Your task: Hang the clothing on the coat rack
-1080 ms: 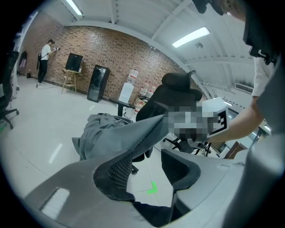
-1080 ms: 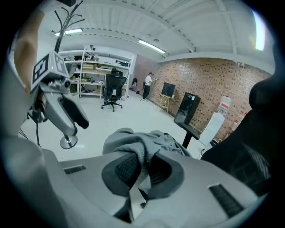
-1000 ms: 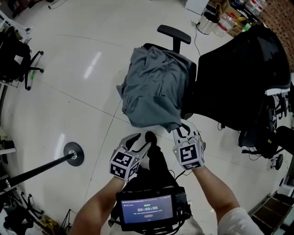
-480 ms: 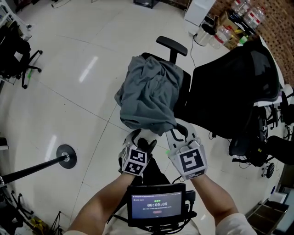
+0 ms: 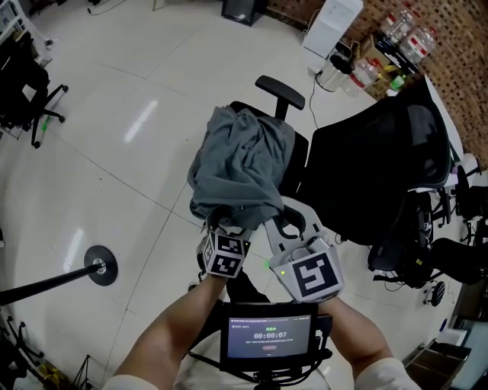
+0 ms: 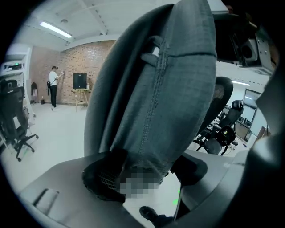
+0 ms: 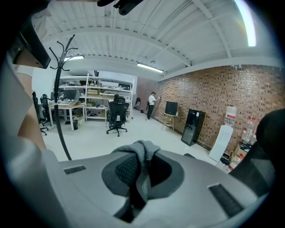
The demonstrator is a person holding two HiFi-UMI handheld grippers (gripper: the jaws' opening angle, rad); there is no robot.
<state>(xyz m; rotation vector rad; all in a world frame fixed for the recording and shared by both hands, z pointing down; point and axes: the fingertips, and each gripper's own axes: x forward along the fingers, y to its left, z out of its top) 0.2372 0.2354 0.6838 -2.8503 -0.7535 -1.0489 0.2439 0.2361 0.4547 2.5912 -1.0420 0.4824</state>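
A grey garment (image 5: 236, 164) lies bunched over the seat and back of a black office chair (image 5: 280, 89). My right gripper (image 5: 280, 215) is at its near hem, shut on a fold of the grey cloth (image 7: 141, 151). My left gripper (image 5: 221, 228) is at the hem just to the left, its jaws opening. A seamed part of the garment (image 6: 164, 89) hangs between its pads (image 6: 104, 176). The coat rack's round base (image 5: 99, 265) stands on the floor at the left, and its hooked black pole (image 7: 60, 89) shows in the right gripper view.
A second black mesh chair (image 5: 381, 167) stands right beside the garment's chair. More office chairs (image 5: 27, 84) are at the far left and at the right edge. Bottles and a white unit (image 5: 335, 23) stand by the brick wall. A screen device (image 5: 267, 335) hangs at my chest.
Both grippers have moved up to the garment's near hem. The left gripper has opened wider and now has the cloth between its jaws. The right gripper stays shut.
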